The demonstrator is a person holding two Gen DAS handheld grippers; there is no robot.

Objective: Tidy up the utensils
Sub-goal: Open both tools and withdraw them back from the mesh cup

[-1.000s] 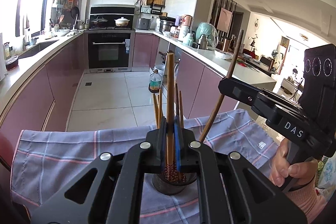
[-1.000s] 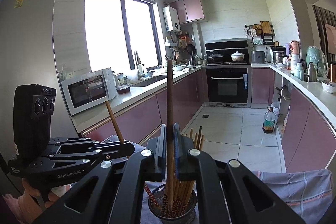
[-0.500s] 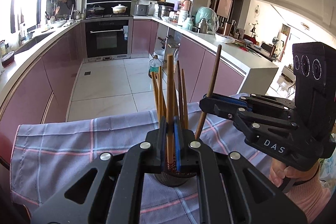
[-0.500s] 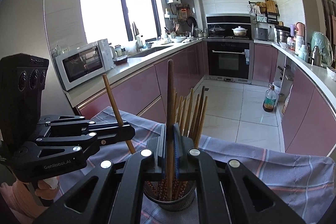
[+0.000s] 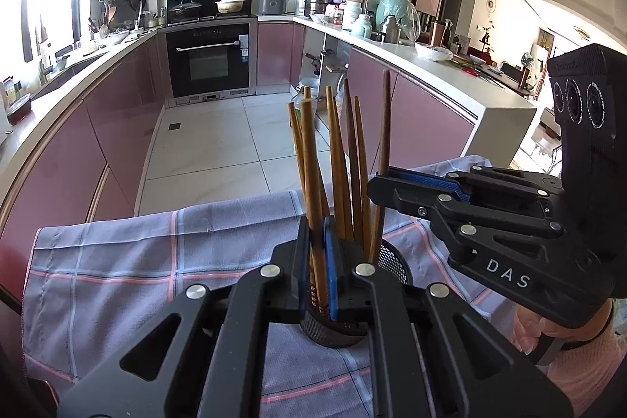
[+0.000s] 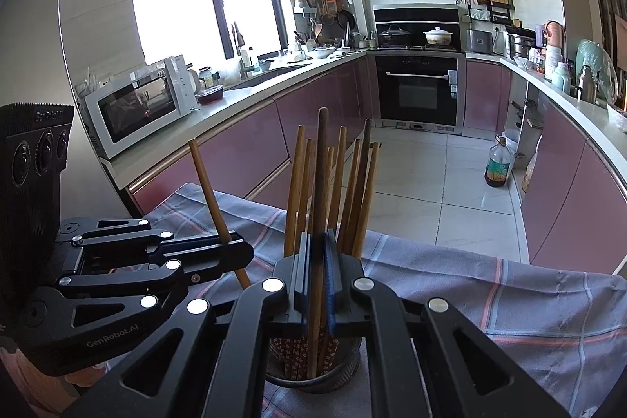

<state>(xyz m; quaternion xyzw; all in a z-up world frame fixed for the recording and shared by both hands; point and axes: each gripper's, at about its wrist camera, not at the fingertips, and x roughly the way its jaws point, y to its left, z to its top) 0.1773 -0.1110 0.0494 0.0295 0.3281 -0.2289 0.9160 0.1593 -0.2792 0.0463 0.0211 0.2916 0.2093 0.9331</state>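
Chopsticks (image 6: pixel 345 190) in holder (image 6: pixel 313 375), on cloth (image 6: pixel 509 300).

Right gripper clamped on a chopstick over the mesh holder

My right gripper (image 6: pixel 318 275) is closed on one dark chopstick (image 6: pixel 320 183), held near upright, its lower end inside the mesh holder (image 6: pixel 313 377). The holder stands on the checked cloth (image 6: pixel 529 308) covering the table and carries a bundle of chopsticks (image 6: pixel 352 190) leaning slightly apart. At left, my left gripper (image 6: pixel 239 255) pinches a lighter chopstick (image 6: pixel 209 190), tilted, just beside the holder. A microwave (image 6: pixel 137 108) sits on the counter behind.
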